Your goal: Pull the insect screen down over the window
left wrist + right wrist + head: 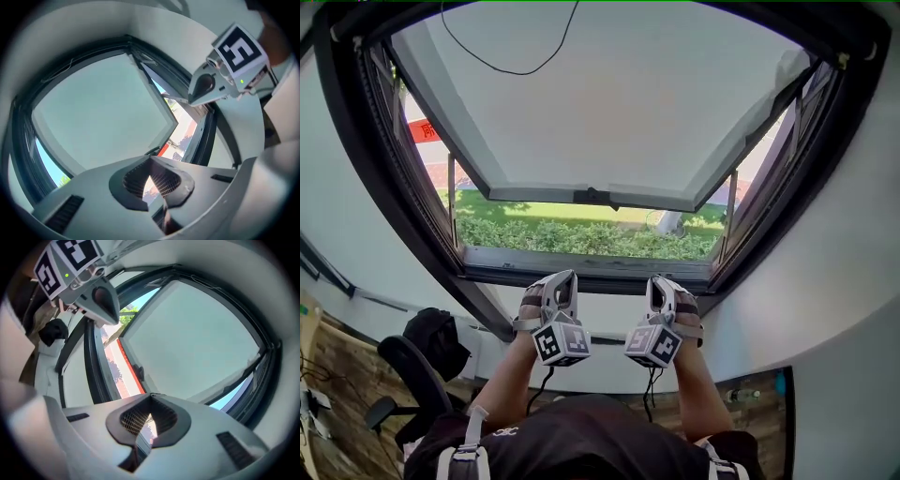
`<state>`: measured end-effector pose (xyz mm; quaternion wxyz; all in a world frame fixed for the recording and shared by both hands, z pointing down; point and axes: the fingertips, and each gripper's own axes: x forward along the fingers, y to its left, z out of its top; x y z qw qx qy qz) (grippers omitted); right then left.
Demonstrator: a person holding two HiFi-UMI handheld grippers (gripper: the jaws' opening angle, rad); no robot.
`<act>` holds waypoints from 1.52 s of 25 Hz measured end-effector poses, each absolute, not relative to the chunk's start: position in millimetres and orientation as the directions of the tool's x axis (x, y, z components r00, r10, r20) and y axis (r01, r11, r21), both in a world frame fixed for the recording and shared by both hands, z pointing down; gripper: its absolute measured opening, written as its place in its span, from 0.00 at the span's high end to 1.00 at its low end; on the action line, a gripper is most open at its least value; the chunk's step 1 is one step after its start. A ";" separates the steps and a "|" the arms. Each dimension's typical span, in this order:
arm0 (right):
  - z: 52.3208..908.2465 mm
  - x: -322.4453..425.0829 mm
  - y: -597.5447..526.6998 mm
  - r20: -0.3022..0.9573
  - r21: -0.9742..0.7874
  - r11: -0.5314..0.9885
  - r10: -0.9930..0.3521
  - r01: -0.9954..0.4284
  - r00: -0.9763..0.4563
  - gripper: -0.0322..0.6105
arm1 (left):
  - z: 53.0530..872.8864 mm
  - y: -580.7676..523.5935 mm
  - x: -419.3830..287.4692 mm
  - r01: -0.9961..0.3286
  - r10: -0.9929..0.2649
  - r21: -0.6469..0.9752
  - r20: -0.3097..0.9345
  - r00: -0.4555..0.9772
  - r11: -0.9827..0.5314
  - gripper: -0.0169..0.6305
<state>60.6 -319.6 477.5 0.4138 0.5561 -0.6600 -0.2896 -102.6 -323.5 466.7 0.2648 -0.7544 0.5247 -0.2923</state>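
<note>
A dark-framed window [581, 267] fills the head view, its pale sash [600, 103] swung outward with a black handle [595, 197] on its lower edge. A thin black cord [511, 67] hangs in a loop from the top of the frame. I cannot make out the insect screen itself. My left gripper [565, 278] and right gripper [657, 281] are held up side by side just below the sill, both shut with nothing in them. The left gripper view shows its jaws [151, 161] closed before the sash, and the right gripper view shows the same [150, 399].
A green hedge [581, 239] and lawn lie outside below the sash. At the lower left stand a black office chair [412, 375] and a black bag [436, 333]. White wall surrounds the window. A bottle [745, 396] lies at the lower right.
</note>
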 end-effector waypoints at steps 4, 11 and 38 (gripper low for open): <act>472.9 75.5 -316.9 0.229 0.881 0.227 -0.972 -0.416 -0.045 0.94 | 467.2 -326.1 -107.2 -0.512 -0.951 -0.812 0.163 0.262 -0.280 0.95; 428.8 94.0 -320.4 0.147 0.905 0.160 -0.987 -0.394 -0.062 0.94 | 438.0 -331.3 -112.3 -0.484 -0.963 -0.848 0.100 0.251 -0.214 0.90; 115.9 113.7 -309.6 -0.419 0.855 -0.353 -0.902 -0.380 -0.105 0.80 | 107.7 -352.1 -217.9 -0.311 -0.891 -0.860 -0.448 0.078 0.405 0.79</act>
